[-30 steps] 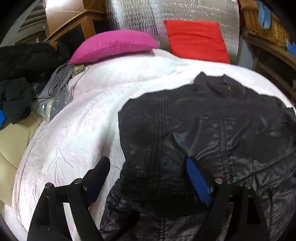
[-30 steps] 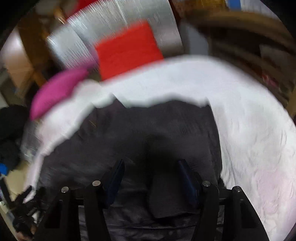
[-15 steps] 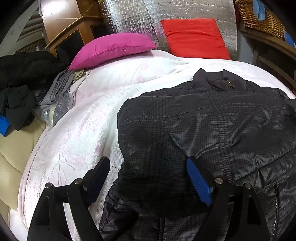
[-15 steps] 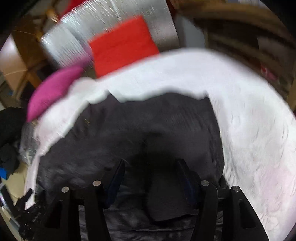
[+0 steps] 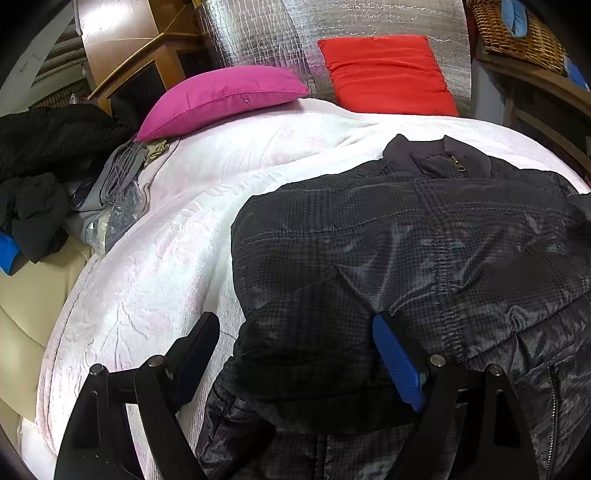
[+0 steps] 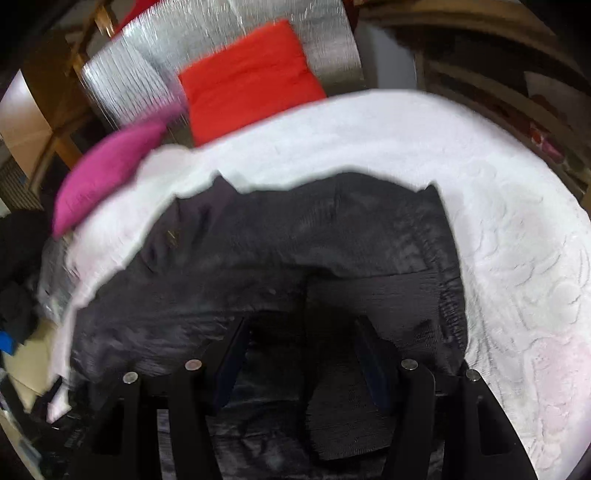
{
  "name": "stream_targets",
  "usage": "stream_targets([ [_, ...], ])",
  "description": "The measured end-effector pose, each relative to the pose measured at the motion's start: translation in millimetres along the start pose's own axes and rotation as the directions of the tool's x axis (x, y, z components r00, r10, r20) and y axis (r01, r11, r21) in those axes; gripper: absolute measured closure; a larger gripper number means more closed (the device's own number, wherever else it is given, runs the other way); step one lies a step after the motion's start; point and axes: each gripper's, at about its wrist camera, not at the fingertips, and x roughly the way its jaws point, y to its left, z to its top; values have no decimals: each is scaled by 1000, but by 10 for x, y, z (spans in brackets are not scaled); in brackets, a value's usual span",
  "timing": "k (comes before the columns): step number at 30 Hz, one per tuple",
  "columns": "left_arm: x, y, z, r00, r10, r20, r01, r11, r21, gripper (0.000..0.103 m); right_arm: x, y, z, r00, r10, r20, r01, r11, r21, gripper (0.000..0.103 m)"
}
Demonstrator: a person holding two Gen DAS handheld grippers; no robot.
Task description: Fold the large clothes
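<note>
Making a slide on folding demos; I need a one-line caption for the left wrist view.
Open left hand-held gripper over a dark jacket on a white bedspread.

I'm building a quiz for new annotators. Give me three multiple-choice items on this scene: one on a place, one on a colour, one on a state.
1. Where does the dark jacket lie?
A. on the white bedspread
B. in the wicker basket
C. on the floor

2. What colour is the cushion leaning on the silver sheet?
A. green
B. red
C. yellow

3. How does the left gripper stand?
A. shut on the pink pillow
B. out of view
C. open, one finger on the bedspread side, one over the jacket

Answers: 1 A, the jacket is spread flat on the bedspread. 2 B, the upright cushion is plainly red. 3 C, its fingers stand wide apart across the jacket's edge.
</note>
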Motion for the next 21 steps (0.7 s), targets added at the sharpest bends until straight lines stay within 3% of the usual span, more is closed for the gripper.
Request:
stream_targets([
  [3,8,7,8,1000,-2,-6,2,1000,0,17,-15,67,4,1000,-22,-1,22,999,-47,41],
  [9,-71,229,64,998,-70,-9,69,992,-103,17,-324,-157,-26,998,65,22,-67,996,57,39],
  [12,-128,297,60,999,-49,15,51,990,-133,16,-487,-304,-92,995,70,65,-76,993,85,35],
  [16,-86,258,23,999,-45,-13,43,991,-128,8,-484,-359,-173,989,147,32,-149,984,96,35],
  [19,50,133,-19,995,-58,-76,51,995,-88,7,-358,-296,-208,993,120,-8,-119,992,50,35],
  [21,65,114,-38,997,-44,-63,37,994,-101,5,-302,-307,-218,993,115,-20,-113,992,61,35],
])
